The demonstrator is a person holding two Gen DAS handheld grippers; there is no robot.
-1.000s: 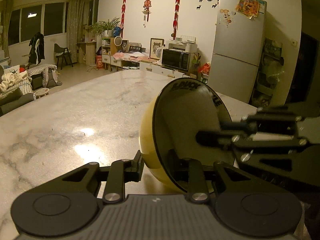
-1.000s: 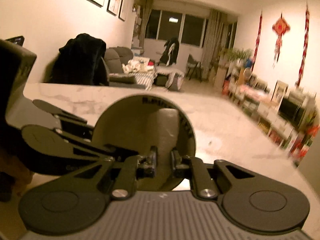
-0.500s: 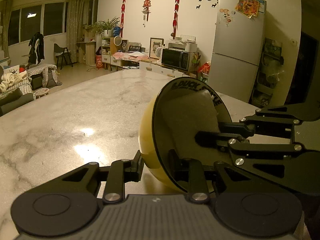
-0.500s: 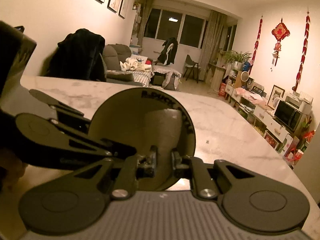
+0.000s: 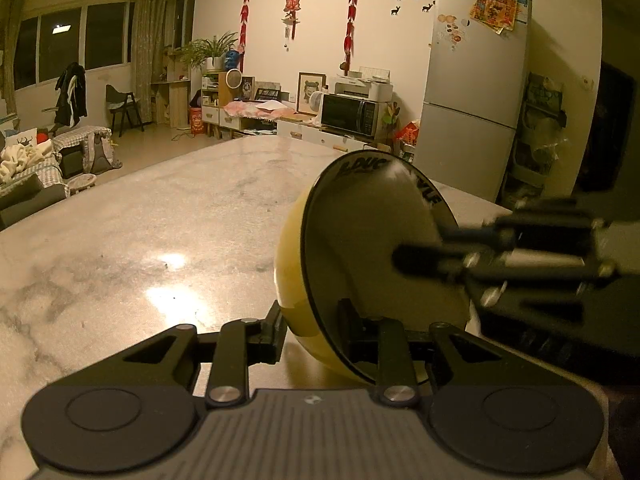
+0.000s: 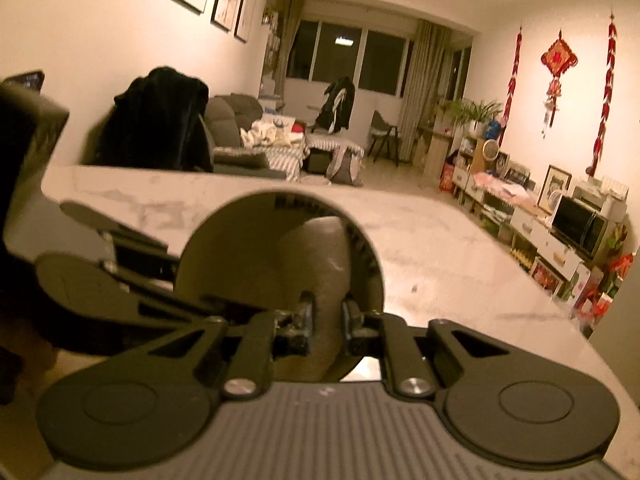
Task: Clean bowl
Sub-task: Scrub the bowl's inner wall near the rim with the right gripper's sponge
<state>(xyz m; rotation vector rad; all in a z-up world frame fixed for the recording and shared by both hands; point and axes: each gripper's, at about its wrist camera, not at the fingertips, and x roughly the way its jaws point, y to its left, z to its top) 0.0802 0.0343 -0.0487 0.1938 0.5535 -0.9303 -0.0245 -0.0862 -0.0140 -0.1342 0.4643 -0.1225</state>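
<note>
Yellow on the outside and dark within, the bowl stands tipped on its side above the marble bench, its mouth turned toward the right gripper. It looks like a stiff, glossy, fairly light piece of glazed or plastic ware, probably slick under the pads, and I judge the rim the only sound place to take hold, since the rounded wall would slide out of any pinch.

That is how the left gripper has it: its jaws are clamped on the bowl's lower rim, one finger against the yellow outer wall and the other inside the dark hollow.

A pale wad of cloth or tissue, soft and easily crushed, sits pressed between the nearly closed jaws of the right gripper and reaches into the bowl. From the left wrist view its white edge shows at the bowl's upper rim, just under the lettering printed there. The cloth lies against the inner wall, so the wiping seems to be under way rather than finished.
</note>
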